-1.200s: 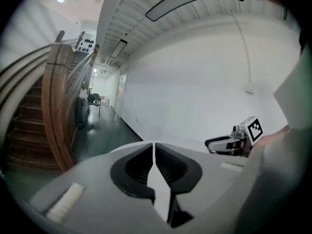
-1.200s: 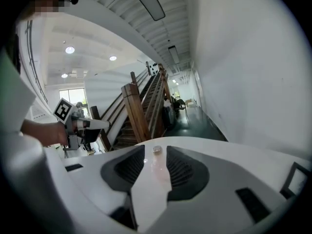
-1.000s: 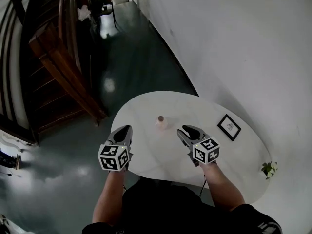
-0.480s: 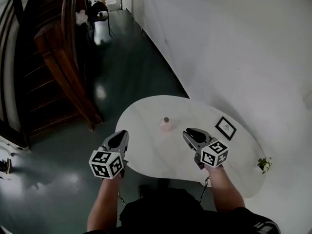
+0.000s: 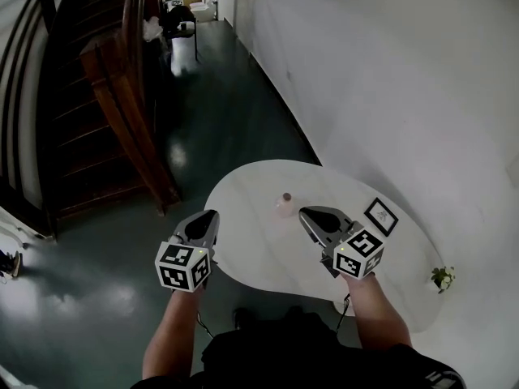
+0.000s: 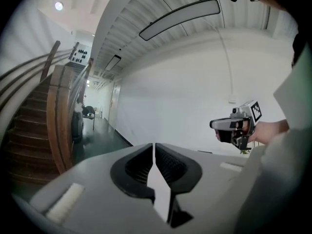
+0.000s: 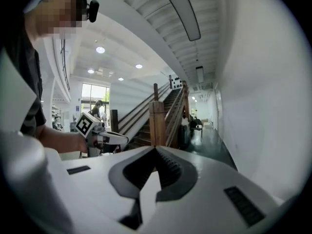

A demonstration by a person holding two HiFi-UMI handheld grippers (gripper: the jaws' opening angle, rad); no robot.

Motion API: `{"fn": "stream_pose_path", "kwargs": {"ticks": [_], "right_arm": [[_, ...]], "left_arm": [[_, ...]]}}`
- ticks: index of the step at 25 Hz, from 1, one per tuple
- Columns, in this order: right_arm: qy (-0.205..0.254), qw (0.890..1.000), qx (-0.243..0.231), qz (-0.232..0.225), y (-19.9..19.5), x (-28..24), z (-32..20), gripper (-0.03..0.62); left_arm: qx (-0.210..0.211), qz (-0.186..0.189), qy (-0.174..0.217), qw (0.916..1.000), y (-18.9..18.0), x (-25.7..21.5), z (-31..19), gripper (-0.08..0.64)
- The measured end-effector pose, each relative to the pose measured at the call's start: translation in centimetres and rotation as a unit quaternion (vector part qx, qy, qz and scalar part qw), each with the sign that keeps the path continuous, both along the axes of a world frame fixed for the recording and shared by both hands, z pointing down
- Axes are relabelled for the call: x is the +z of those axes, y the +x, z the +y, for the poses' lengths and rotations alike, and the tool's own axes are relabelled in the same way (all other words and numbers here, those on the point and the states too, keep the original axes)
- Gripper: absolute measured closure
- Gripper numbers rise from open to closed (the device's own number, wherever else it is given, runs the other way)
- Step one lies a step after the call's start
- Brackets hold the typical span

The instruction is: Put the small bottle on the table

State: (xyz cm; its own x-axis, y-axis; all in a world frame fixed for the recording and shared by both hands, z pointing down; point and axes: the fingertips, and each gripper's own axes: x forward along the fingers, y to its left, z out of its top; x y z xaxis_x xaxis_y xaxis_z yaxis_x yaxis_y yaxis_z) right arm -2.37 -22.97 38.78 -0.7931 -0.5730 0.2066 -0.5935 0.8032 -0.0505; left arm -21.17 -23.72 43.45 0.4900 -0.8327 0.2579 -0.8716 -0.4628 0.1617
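Observation:
The small pale bottle with a dark cap stands upright on the white oval table, apart from both grippers. My left gripper hovers over the table's left edge, shut and empty. In the left gripper view its pads meet. My right gripper hangs just right of the bottle and nearer to me. Its jaws are closing and look shut in the right gripper view, with nothing between them. Each gripper shows in the other's view: the right gripper and the left gripper.
A black-framed picture lies on the table to the right, and a small plant stands at the far right edge. A wooden staircase rises at the left over a dark floor. A white wall runs along the right.
The head view has shifted a little. The bottle stays upright on the table. Both grippers stay near the table's front edge, with the right one now closer beside the bottle.

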Motion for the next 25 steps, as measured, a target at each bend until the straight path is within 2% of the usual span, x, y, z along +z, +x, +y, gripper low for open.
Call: {"fn": "stream_pose_path", "kwargs": {"ticks": [3, 7, 10, 16, 19, 25], "right_arm": [[0.024, 1.000, -0.006, -0.009, 1.0, -1.9, -0.8, 0.581], [0.041, 0.999, 0.005, -0.025, 4.1, -3.3, -1.2, 0.581], [0.069, 0.997, 0.010, -0.014, 6.5, -4.0, -1.4, 0.581], [0.068, 0.996, 0.049, -0.012, 10.8, -4.2, -2.2, 0.583], [0.066, 0.996, 0.055, 0.006, 10.9, -2.6, -1.4, 0.582], [0.057, 0.997, 0.060, -0.005, 11.4, -2.0, -0.9, 0.583]], "left_arm": [[-0.014, -0.014, 0.020, 0.9996, 0.0, -1.9, -0.7, 0.534], [-0.066, -0.002, 0.043, 0.9969, 0.3, -4.2, -1.3, 0.534], [-0.087, -0.005, 0.062, 0.9943, 1.7, -5.1, -1.5, 0.534], [-0.076, -0.005, 0.064, 0.9951, 5.5, -4.9, -2.3, 0.544], [-0.074, 0.001, 0.058, 0.9956, 6.7, -3.9, -2.1, 0.549], [-0.061, -0.006, 0.055, 0.9966, 7.6, -3.1, -1.0, 0.550]]}}
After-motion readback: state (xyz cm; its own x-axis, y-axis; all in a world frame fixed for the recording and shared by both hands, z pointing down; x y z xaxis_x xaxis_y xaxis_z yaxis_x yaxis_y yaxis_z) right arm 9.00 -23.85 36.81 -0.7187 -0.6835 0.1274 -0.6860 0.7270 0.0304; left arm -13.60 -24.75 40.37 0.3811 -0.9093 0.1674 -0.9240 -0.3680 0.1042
